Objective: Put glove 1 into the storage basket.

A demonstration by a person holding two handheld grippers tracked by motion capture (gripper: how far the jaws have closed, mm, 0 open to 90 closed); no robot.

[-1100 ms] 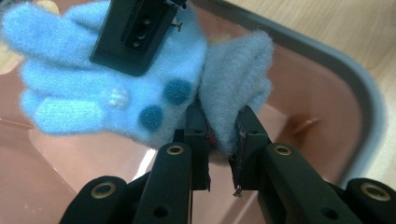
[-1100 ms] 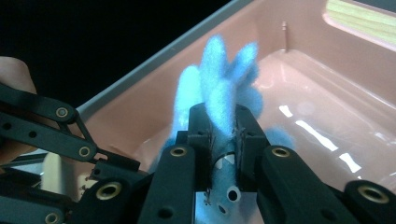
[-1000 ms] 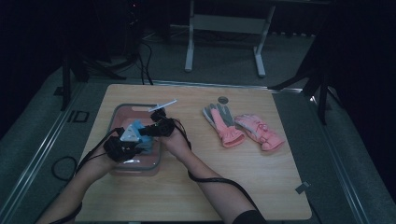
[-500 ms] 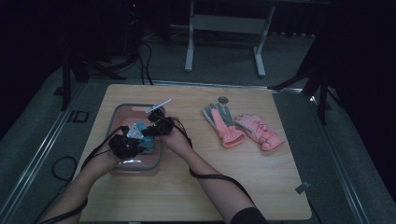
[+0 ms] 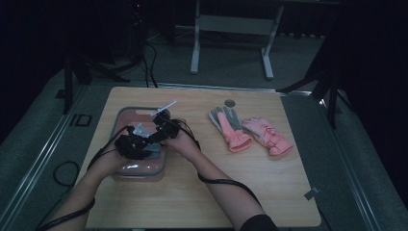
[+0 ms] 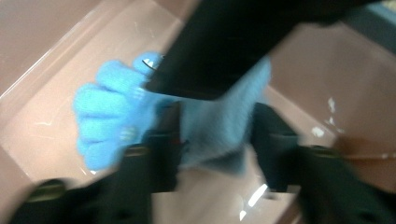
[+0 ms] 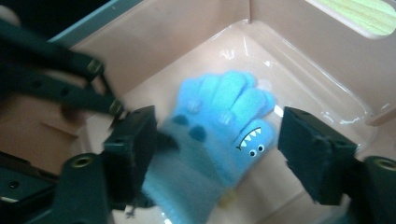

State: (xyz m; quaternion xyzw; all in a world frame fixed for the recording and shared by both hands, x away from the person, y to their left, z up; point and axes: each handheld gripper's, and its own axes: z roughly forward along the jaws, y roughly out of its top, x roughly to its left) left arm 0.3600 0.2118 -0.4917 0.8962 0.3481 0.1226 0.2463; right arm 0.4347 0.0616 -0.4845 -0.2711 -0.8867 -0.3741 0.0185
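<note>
A blue knit glove (image 7: pixel 219 126) with a shark face lies on the floor of the pink plastic bin (image 7: pixel 196 28). My right gripper (image 7: pixel 219 154) straddles it; its jaws have just been opening and stand wide apart, off the glove. My left gripper (image 6: pixel 217 140) has the glove's (image 6: pixel 112 107) greyish cuff between its jaws, which have also just been opening and leave a gap to the cloth. In the high view both grippers, left (image 5: pixel 132 144) and right (image 5: pixel 161 130), hang close together over the bin (image 5: pixel 139 175) at the table's left.
Two pink gloves (image 5: pixel 231 126) (image 5: pixel 267 136) lie on the wooden table right of the bin, with a small round disc (image 5: pixel 230 102) just behind them. Cables trail from both grippers over the table's front. The right gripper's dark body (image 6: pixel 233 42) crosses the left gripper view.
The blue glove, held up between the two grippers before, now lies down inside the bin. My left gripper has dropped slightly and moved toward the right one. Both pairs of jaws have parted.
</note>
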